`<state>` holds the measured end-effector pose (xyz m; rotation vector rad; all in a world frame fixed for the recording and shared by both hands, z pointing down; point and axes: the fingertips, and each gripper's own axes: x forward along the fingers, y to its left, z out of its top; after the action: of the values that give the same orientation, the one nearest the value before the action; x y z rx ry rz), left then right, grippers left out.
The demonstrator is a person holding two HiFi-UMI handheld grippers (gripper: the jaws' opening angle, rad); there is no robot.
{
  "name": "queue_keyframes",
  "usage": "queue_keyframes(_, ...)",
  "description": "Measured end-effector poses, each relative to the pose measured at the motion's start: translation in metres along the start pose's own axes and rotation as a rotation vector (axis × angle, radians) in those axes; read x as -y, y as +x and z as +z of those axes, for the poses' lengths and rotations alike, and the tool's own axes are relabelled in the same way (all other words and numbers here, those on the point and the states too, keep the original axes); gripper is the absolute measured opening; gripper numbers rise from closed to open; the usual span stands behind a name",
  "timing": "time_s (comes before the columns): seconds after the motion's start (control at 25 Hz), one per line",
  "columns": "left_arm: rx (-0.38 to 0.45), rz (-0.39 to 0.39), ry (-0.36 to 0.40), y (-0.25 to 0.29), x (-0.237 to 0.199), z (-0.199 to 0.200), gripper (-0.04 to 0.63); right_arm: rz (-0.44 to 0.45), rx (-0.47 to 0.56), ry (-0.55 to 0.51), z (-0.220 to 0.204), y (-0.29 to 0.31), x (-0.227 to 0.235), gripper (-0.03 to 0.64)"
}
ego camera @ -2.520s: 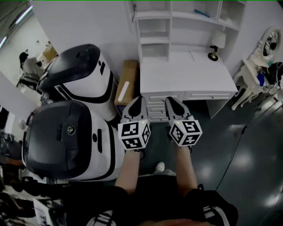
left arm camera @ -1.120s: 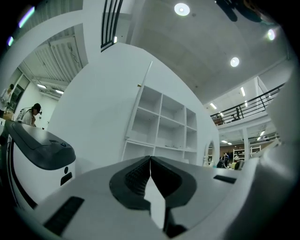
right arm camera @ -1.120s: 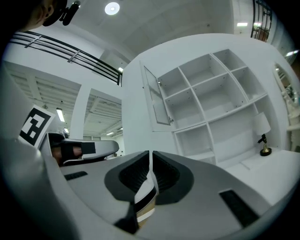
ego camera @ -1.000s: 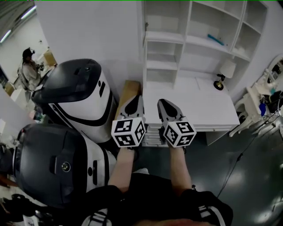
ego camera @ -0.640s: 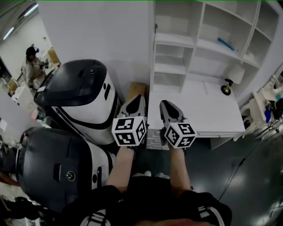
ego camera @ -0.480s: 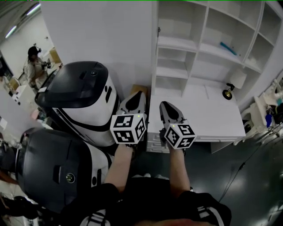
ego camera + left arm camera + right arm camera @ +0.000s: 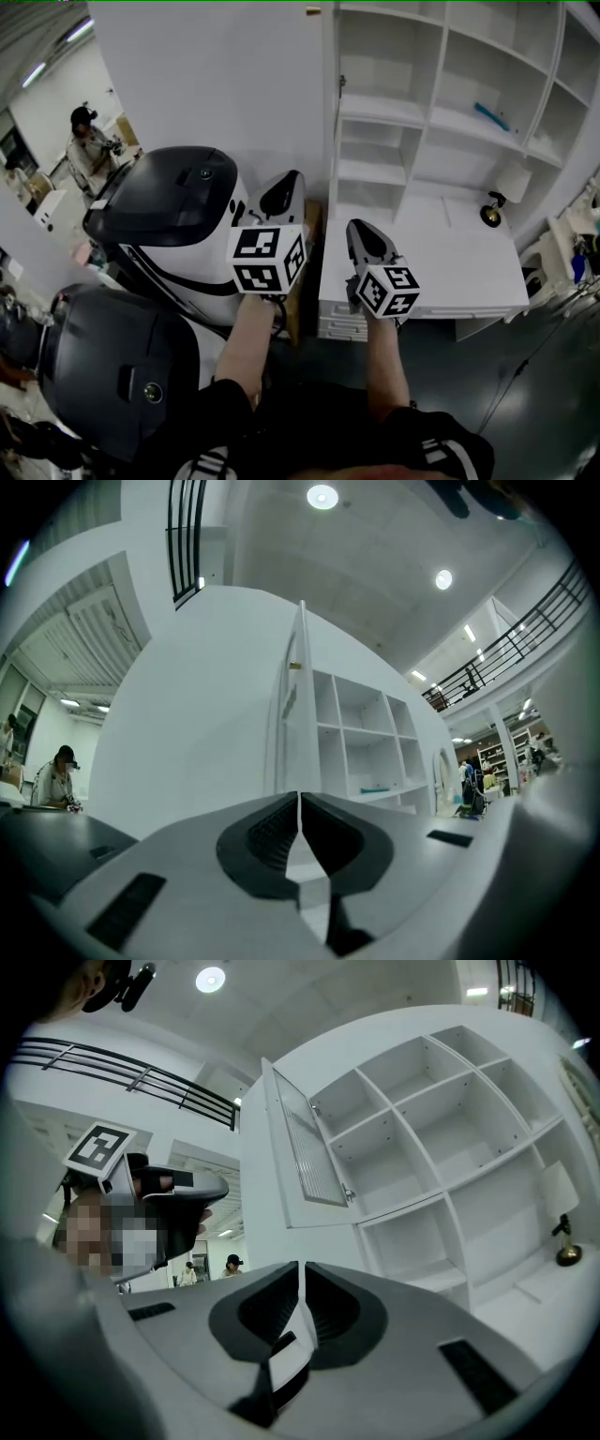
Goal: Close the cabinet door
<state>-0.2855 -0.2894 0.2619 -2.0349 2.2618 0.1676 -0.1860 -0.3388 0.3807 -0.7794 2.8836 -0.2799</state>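
L tongs (image 7: 291, 183) risen, prob. nearer cabinet door (image 7: 302, 1147).

Before me, the cabinet door (image 7: 305, 1157) stands at the left edge of the shelving (image 7: 441, 103) above a desk (image 7: 450, 272), lamp (image 7: 491, 214) on its right, machine (image 7: 173, 211) to its left.

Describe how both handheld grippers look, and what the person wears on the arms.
The left gripper and right gripper are pale grey tapered shells with black ribbed pads. Each carries a white cube printed with black square markers. Sleeves are black, white-striped.
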Motion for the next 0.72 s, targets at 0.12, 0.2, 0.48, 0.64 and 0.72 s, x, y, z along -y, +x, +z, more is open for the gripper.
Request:
queue_keyframes(0.12,0.032,-0.007,0.044,0.008,-0.001,0.017,0.014,0.012,-0.001,-0.007,0.002,0.006,0.002,0.040)
queue_keyframes(0.2,0.068,0.003,0.086,0.011,0.000,0.032,0.014,0.014,-0.005,-0.013,0.003,0.006,0.005,0.040)
queue_keyframes(0.48,0.169,0.034,0.177,0.029,-0.005,0.080,0.014,0.008,-0.012,-0.023,0.006,0.007,0.018,0.040)
queue_keyframes(0.64,0.222,0.047,0.232,0.036,-0.006,0.103,0.014,0.005,-0.022,-0.031,0.004,0.005,0.024,0.040)
queue_keyframes(0.72,0.238,0.048,0.251,0.041,-0.006,0.112,0.014,0.000,-0.021,-0.034,0.005,0.004,0.029,0.040)
